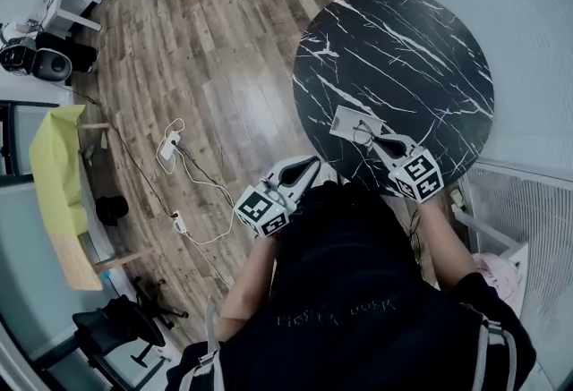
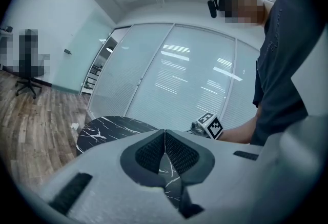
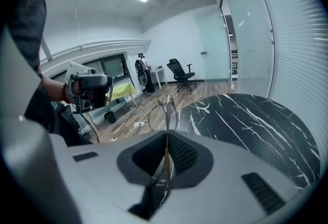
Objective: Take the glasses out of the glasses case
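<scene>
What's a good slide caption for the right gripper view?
Right tool shut on the thin wire-framed glasses at the edge of the black marble table, office floor beyond.

The left hand-held gripper (image 1: 304, 173) is held to the near left, well apart from the right one, and is pointed far and to the right. Its jaws are pressed together with nothing between them. The right hand-held gripper (image 1: 381, 145) is reached farther forward, and its jaws are closed on the thin frame of the glasses (image 3: 165, 110). The left forearm (image 1: 253, 277) and right forearm (image 1: 445, 244) are bare and extended forward from the body.
</scene>
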Motion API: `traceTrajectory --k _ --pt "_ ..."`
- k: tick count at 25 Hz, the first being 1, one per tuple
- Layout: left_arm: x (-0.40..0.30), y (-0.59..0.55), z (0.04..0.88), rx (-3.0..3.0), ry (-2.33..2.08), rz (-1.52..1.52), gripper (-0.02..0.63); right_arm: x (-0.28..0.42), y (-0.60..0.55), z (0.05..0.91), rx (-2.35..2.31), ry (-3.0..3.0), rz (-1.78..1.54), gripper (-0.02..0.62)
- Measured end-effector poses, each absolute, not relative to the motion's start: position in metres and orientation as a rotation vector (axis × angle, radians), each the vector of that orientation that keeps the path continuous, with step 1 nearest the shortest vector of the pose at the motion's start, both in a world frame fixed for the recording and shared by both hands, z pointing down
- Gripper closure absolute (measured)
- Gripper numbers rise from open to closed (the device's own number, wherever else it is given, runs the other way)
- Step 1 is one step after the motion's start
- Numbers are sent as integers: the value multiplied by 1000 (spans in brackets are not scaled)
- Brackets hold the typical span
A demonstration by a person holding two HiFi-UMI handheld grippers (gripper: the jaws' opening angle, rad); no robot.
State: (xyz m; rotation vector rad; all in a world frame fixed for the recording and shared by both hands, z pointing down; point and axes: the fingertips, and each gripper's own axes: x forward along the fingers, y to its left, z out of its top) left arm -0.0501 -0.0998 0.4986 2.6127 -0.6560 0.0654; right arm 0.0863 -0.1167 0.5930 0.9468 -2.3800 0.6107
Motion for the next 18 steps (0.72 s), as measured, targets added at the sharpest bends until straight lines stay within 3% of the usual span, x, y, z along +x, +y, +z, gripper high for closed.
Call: traceTrajectory --k 18 --pt "-53 -107 496 2576 -673 -2 586 105 -105 522 1119 -2590 567 561"
